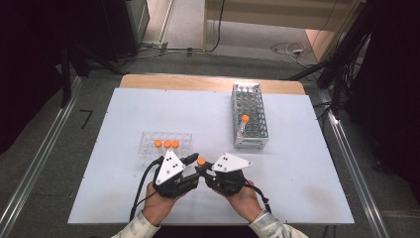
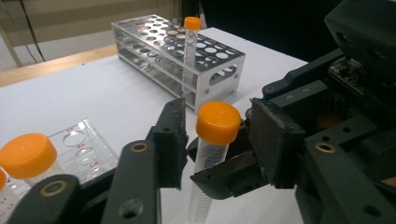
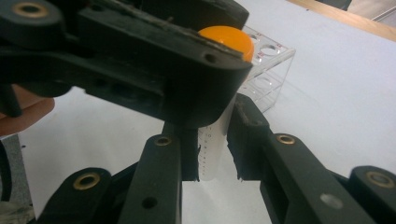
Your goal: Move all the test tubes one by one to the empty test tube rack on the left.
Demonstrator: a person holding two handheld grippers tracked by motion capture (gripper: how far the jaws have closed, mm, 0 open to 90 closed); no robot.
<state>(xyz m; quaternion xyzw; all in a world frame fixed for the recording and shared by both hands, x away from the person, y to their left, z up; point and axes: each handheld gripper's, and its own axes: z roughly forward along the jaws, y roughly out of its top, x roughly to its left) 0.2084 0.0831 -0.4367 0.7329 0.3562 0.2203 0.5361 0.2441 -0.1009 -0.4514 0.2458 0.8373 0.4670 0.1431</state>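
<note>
A clear tube with an orange cap [image 2: 217, 122] stands upright between both grippers near the table's front edge. My right gripper [image 3: 214, 161] is shut on the tube's graduated body [image 3: 212, 149]; in the high view that gripper [image 1: 204, 169] sits right of centre. My left gripper [image 2: 218, 137] is open, its two pads either side of the cap with a thin gap on each side. In the high view the left gripper [image 1: 194, 159] meets the right one at the cap [image 1: 201, 161]. The tube's lower end is hidden behind the jaws.
A clear plastic rack [image 1: 148, 139] with three orange-capped tubes [image 1: 166, 144] sits just beyond my left hand. A metal rack [image 1: 252, 101] farther right holds one capped tube [image 1: 244, 119]. White table surface [image 1: 297, 163] lies open to the right.
</note>
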